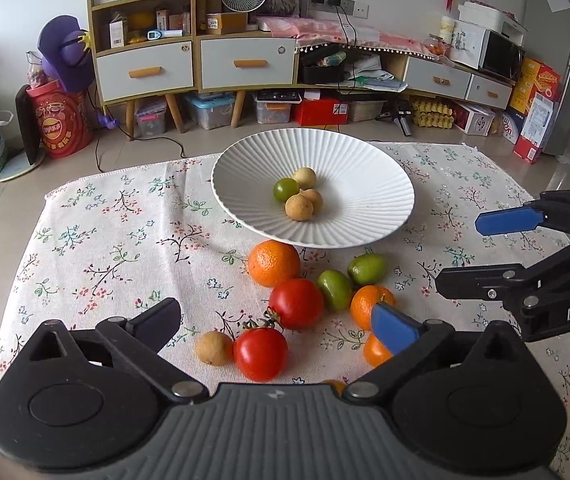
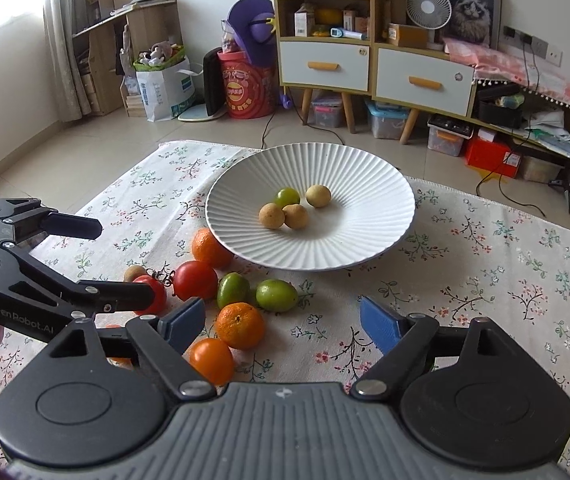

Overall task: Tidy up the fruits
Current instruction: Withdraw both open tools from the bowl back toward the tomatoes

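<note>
**Both claws wide open over the loose fruit**

On the flowered cloth [image 1: 97, 240] covering the tabletop, the left claw [image 1: 281, 324] stands spread wide with nothing gripped, a tan longan [image 1: 213, 347] and two tomatoes [image 1: 261, 354] lying between its fingers. Beyond sit oranges [image 1: 273, 263] and green fruits [image 1: 334, 290]. The white ribbed plate [image 1: 365, 184] holds three longans and one green fruit. At the right, the right claw [image 2: 283, 322] gapes empty above an orange [image 2: 240, 325].
</note>
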`<state>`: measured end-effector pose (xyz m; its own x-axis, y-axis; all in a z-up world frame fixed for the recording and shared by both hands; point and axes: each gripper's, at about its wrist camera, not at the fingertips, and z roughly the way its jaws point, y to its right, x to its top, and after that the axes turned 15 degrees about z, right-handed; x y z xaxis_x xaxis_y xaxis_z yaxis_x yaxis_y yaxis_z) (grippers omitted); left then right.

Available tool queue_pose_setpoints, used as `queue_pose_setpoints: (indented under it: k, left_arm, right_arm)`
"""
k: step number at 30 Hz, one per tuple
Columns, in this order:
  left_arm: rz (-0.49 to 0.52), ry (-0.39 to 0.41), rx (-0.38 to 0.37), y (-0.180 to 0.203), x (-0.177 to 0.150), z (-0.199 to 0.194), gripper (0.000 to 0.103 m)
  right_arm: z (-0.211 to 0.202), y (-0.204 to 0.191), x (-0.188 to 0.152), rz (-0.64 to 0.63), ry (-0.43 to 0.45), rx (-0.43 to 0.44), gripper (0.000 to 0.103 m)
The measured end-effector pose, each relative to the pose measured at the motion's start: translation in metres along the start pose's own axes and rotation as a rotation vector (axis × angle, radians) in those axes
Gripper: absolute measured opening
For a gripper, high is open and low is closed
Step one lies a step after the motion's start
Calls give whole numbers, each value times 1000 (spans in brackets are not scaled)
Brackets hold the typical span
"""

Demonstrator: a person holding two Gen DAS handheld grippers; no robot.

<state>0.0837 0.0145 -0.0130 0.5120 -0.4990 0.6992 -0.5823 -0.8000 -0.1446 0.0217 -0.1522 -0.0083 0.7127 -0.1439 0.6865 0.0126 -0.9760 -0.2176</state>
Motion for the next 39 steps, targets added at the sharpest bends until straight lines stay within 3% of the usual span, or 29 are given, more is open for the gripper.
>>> queue_pose_setpoints:
  k: [14, 32, 39]
  left_arm:
    - [-41, -44, -37, -4, -32, -8, 96]
    - [-22, -159, -39, 0, -57, 4, 95]
    - [-1, -169, -53, 3, -57, 8, 85]
  right_arm:
    - [0, -9, -20, -35, -18, 6, 97]
    - [27, -20, -42, -92, -105, -43, 97]
    - [33, -22, -46, -95, -130, -47, 94]
